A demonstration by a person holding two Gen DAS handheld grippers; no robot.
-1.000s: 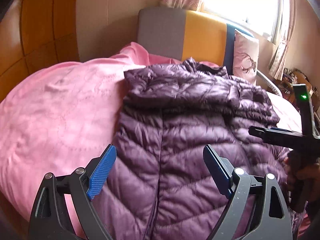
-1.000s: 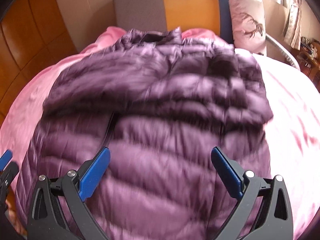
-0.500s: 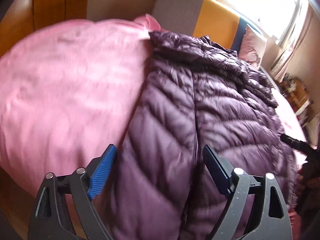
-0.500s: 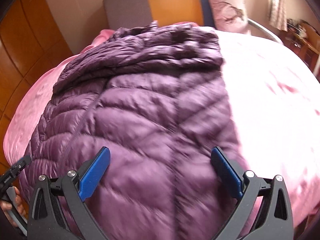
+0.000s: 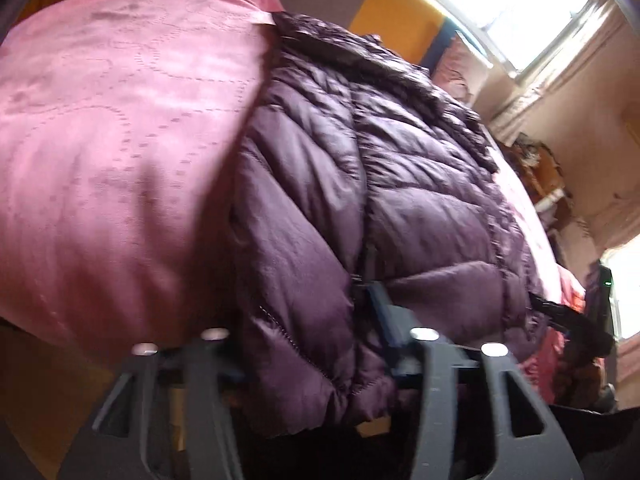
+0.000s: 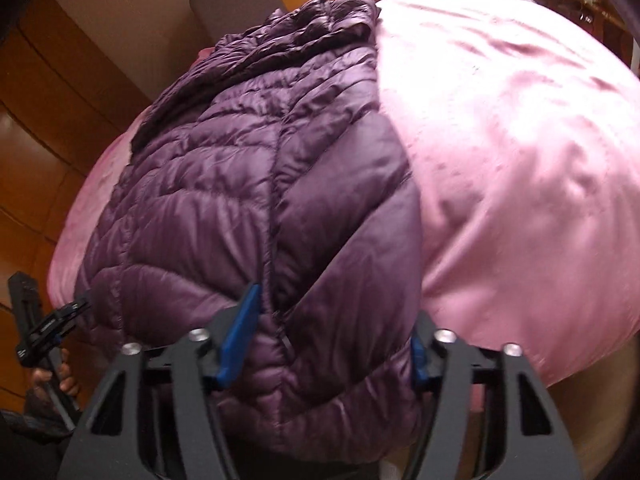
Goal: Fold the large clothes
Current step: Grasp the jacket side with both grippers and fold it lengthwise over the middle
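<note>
— Both grippers have dropped to the purple jacket's (image 5: 320,208) hem since 1 second ago.
— Surface?
— Pink bedspread (image 5: 120,140), window at 1 o'clock.
— Grip?
— Left gripper (image 5: 308,340) and right gripper (image 6: 332,328) are closing, jaws pinching hem fabric between them.

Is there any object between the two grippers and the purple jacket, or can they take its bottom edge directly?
Nothing visible stands in the way. The jacket lies alone on the pink bedcover, and its hem is already between the fingers of the left gripper and the right gripper, whose jaws are closing.
</note>
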